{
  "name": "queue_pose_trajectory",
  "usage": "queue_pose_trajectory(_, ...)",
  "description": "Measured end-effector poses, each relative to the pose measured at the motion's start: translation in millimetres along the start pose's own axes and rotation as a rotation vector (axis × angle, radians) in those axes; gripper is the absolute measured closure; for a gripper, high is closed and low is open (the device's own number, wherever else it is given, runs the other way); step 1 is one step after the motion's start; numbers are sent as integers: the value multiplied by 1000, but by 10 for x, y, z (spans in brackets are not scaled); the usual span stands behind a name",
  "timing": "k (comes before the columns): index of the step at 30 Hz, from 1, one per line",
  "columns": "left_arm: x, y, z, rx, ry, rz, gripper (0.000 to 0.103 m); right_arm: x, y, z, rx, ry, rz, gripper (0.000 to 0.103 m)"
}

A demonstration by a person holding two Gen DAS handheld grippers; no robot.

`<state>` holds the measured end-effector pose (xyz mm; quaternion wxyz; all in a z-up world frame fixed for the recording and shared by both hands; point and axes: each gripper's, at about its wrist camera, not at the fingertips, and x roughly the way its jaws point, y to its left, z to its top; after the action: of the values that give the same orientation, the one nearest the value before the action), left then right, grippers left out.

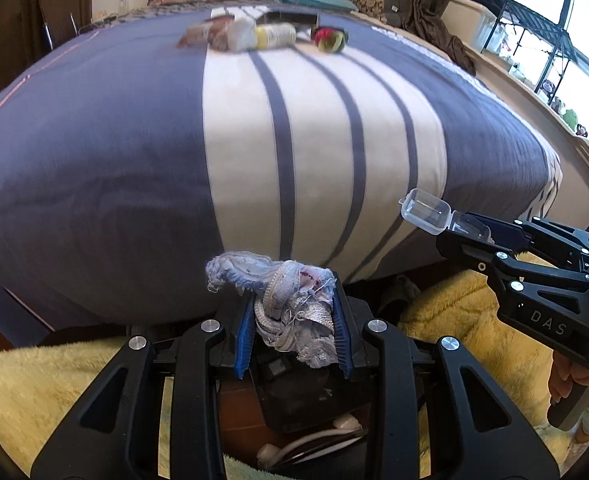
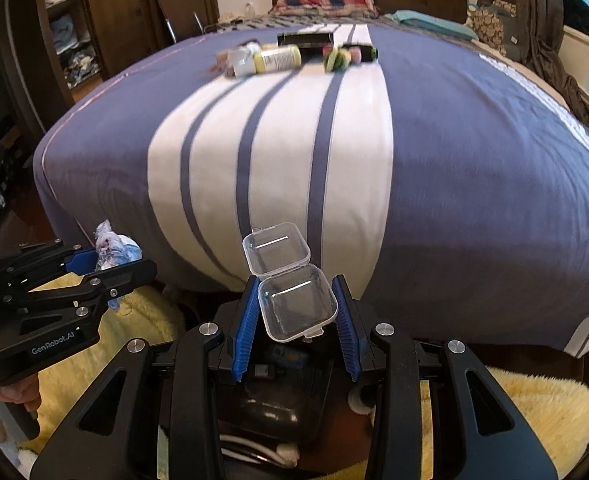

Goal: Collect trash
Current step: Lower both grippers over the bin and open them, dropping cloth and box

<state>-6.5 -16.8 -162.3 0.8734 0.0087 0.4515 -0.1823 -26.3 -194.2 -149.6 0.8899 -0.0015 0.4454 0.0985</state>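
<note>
From the left wrist view, the left hand-held gripper (image 1: 294, 320) is seen with its blue pads pressed on a frayed pale-blue rag (image 1: 282, 300), which is held just off the near edge of the bed (image 1: 114, 160). To the right, the right hand-held gripper (image 1: 466, 232) is seen clamped on a clear box (image 1: 426, 210), whose lid is swung open; it is held near the bed's near right corner, and a hand (image 1: 574, 380) is seen on its handle. Near the far end of the bed, on the white striped band, a row of blurred items is seen: a yellow bottle (image 1: 276, 35) and a red-green bundle (image 1: 330, 39). A yellow rug (image 1: 454, 320) is seen below.

From the right wrist view, the clear box (image 2: 296, 304) is seen held between the narrowly set pads of the right hand-held gripper (image 2: 298, 312), its lid tilted up over the bed's near edge (image 2: 454, 240). At the left, the left hand-held gripper (image 2: 106, 268) is seen closed on the rag (image 2: 112, 246), beside the bed's near left corner. The yellow bottle (image 2: 278, 58) and the bundle (image 2: 336, 59) are seen far up the bed.
</note>
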Motion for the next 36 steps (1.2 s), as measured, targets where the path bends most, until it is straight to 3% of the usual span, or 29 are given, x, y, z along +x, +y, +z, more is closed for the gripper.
queue_pose_trajectory(27, 775, 0, -487, -14, 262, -26, 71, 701, -95, -433, 42, 245, 74, 65)
queue_pose_trajectory(36, 962, 30, -613, -38, 337, -93, 71, 908, -124, -477, 60, 299, 113, 65)
